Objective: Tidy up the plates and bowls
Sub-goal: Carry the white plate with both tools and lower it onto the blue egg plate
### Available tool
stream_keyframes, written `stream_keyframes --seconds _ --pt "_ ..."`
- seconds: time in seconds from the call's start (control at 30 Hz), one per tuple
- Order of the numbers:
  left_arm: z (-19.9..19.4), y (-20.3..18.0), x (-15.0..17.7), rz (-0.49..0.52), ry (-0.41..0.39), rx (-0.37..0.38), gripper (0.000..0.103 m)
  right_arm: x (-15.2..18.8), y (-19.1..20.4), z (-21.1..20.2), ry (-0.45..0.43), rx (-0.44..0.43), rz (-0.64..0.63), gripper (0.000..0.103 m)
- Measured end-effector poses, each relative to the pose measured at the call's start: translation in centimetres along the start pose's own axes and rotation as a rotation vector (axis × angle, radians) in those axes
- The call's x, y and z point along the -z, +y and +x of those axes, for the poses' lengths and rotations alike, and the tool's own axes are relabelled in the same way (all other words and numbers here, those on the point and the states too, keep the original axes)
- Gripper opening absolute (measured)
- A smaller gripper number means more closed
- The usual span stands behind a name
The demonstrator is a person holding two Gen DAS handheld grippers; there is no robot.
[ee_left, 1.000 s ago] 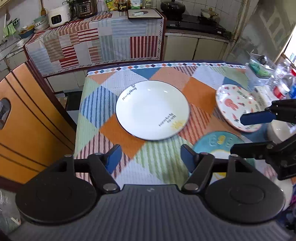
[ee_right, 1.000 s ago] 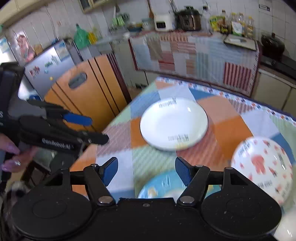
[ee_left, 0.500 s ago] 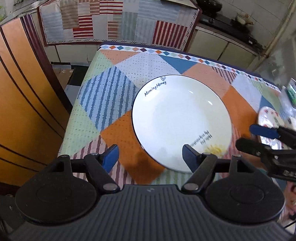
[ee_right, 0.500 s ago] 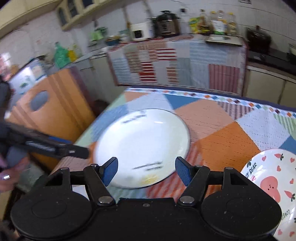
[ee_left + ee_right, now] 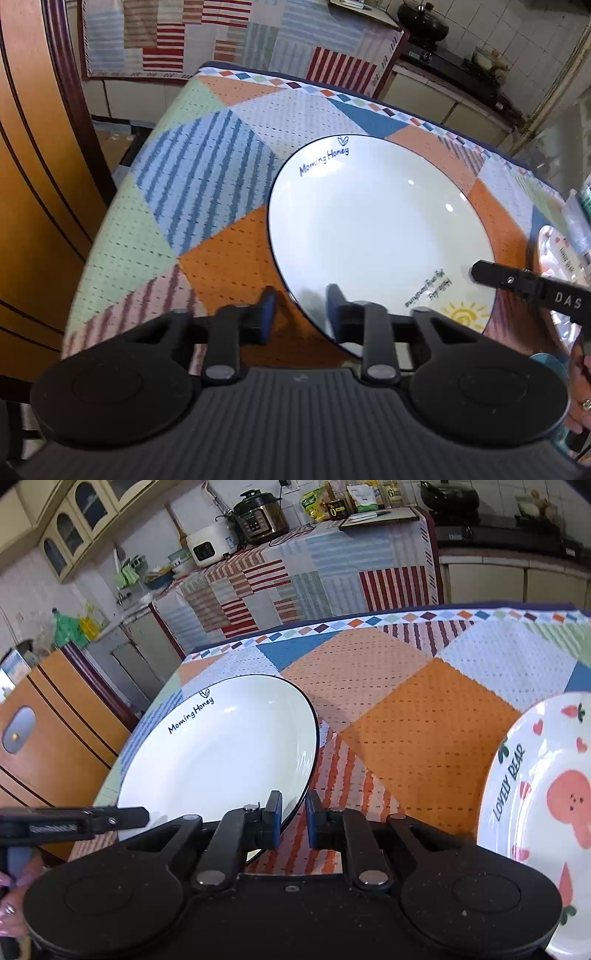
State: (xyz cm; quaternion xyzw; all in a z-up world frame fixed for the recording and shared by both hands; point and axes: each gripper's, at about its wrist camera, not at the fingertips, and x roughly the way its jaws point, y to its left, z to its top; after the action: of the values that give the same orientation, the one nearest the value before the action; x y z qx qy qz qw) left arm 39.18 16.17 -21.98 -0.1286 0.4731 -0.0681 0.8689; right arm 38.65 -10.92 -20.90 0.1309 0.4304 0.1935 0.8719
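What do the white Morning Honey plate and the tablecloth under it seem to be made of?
White plate: probably glazed ceramic, glossy; sharp light reflections, printed lettering and a thin dark rim line. It could be melamine.
Tablecloth: looks like perforated plastic or vinyl, matte; regular rows of small holes across printed patchwork colours.

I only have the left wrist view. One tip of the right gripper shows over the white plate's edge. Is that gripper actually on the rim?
Observer: From the right wrist view, the right gripper straddles the near rim of the white plate. Its jaws are narrow, but a sliver of cloth shows beside the rim, so it is not clamped.
Operator: Is the patterned plate touching the white one?
Observer: No. The bear plate lies apart to the right, with bare tablecloth between them.
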Motion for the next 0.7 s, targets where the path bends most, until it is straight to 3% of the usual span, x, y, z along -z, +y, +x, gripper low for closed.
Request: stream_keyframes --seconds 0.2,0.27,0.33,0.5,0.57,0.7 --pt "0.8 0.9 -0.3 -0.064 -0.001 0.035 0.018 -0.3 -0.3 0.7 0.03 -0.007 0.023 0.018" --pt "0.8 1.2 -0.2 -0.09 -0.009 0.047 0.019 -0.6 -1.1 1.7 0.066 -0.032 0.096 0.019" --pt "0.8 1.3 -0.1 -0.094 -0.022 0.053 0.018 -0.4 -1.6 2.2 0.044 -0.049 0.164 0.018" --pt "0.8 1.4 -0.1 -0.141 -0.03 0.048 0.017 -0.7 -0.7 2.5 0.057 -0.027 0.108 0.017" --pt "0.7 1.1 0.0 -0.116 -0.036 0.033 0.018 -0.8 -1.0 2.4 0.074 -0.027 0.166 0.016" --pt "0.5 0.8 0.1 -0.069 -0.038 0.026 0.018 -0.7 -0.9 2.0 0.106 -0.03 0.142 0.016"
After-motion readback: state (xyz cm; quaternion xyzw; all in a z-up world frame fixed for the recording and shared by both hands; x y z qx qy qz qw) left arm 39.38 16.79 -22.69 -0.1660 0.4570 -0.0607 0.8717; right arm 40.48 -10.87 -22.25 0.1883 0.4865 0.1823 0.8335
